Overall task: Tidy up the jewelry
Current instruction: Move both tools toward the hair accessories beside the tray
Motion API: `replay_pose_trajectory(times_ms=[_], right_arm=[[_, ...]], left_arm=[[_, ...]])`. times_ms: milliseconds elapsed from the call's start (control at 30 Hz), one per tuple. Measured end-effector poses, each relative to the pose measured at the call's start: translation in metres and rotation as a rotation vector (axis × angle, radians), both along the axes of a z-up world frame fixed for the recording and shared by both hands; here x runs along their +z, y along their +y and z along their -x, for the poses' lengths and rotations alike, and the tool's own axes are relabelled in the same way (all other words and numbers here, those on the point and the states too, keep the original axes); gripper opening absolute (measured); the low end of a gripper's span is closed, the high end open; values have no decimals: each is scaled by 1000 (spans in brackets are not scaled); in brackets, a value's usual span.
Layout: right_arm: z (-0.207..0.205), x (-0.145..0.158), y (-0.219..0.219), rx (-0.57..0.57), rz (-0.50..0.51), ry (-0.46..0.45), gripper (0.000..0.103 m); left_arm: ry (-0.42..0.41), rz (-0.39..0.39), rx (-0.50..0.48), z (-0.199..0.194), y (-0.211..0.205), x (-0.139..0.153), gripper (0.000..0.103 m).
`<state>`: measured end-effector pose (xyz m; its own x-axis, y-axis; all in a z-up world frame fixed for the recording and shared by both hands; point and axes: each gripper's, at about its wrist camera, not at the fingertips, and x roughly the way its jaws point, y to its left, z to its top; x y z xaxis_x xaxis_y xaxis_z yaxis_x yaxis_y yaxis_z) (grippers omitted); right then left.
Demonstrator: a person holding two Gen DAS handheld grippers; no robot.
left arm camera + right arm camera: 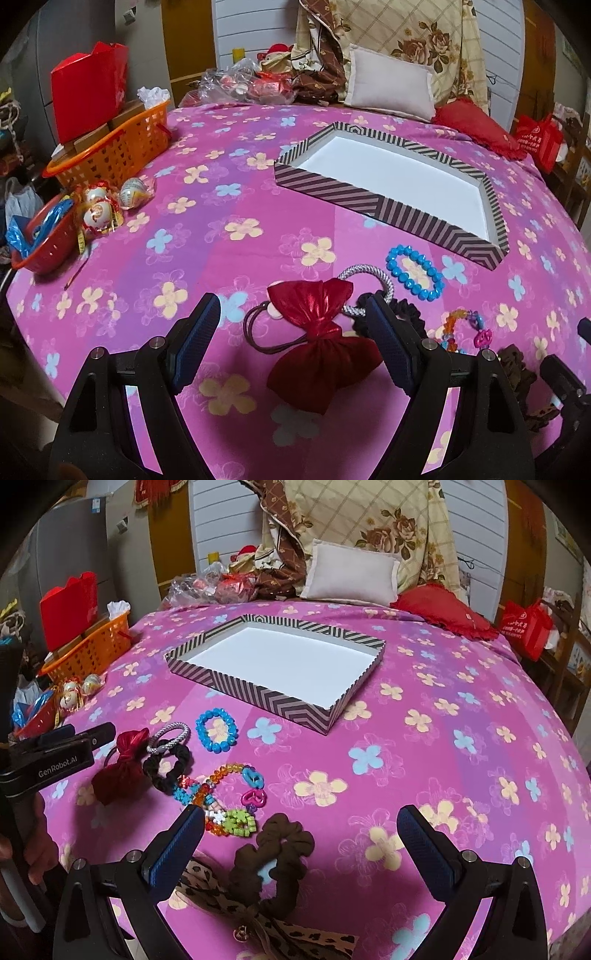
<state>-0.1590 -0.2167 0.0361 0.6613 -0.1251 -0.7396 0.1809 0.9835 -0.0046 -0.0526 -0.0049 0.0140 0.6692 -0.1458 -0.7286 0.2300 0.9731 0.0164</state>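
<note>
Red bow (325, 343) lies between the wide-open, empty left gripper (291, 314); right gripper (301, 819) likewise agape

striped box (280, 698): shallow, open, white inside, flat on the bedspread, bare | blue bead bracelet (217, 730): at the box's 7 o'clock, flat | red bow hair tie (325, 336): crumpled, at the bracelet's 8 o'clock | silver band (168, 736) touched black scrunchie (168, 766) | multicoloured bead bracelets (225, 805): tangled | brown scrunchie (273, 853): nearest, at 6 o'clock
</note>
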Motion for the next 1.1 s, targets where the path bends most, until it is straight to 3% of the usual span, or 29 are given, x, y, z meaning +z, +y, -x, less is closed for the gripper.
replay_pose_trajectory(times_ms=[267,467,1100], right_arm=[[9,-2,-2,20,21,14,103],[15,-5,-7,16,-16,24,103],[19,-1,1,45,-31,18,103]], left_arm=[[43,-1,20,10,3,-10,81],[61,1,23,16,3,-15,81],[43,15,20,28,8,-6,81]])
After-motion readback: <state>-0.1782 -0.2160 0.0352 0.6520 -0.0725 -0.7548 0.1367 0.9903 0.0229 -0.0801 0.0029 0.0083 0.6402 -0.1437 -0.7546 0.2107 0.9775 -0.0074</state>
